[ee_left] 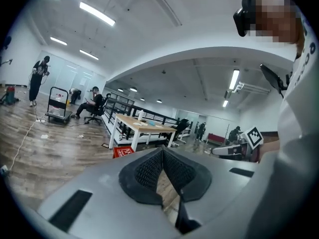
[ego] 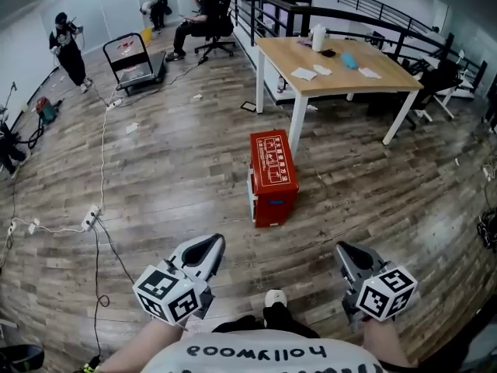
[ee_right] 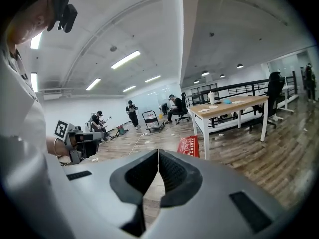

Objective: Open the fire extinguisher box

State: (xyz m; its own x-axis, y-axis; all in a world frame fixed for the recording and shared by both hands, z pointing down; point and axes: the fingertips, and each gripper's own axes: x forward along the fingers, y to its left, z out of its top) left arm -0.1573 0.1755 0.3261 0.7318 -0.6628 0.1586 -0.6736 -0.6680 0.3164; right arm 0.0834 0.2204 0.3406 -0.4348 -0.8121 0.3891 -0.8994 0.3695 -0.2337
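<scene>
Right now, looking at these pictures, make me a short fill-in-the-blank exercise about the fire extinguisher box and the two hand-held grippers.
1. The fire extinguisher box standing on the wooden floor is coloured ____.
2. Its lid is ____, not yet lifted.
3. The jaws of the left hand-held gripper and the right hand-held gripper are both ____, with nothing between them.
Missing words: red; closed; shut.
</scene>
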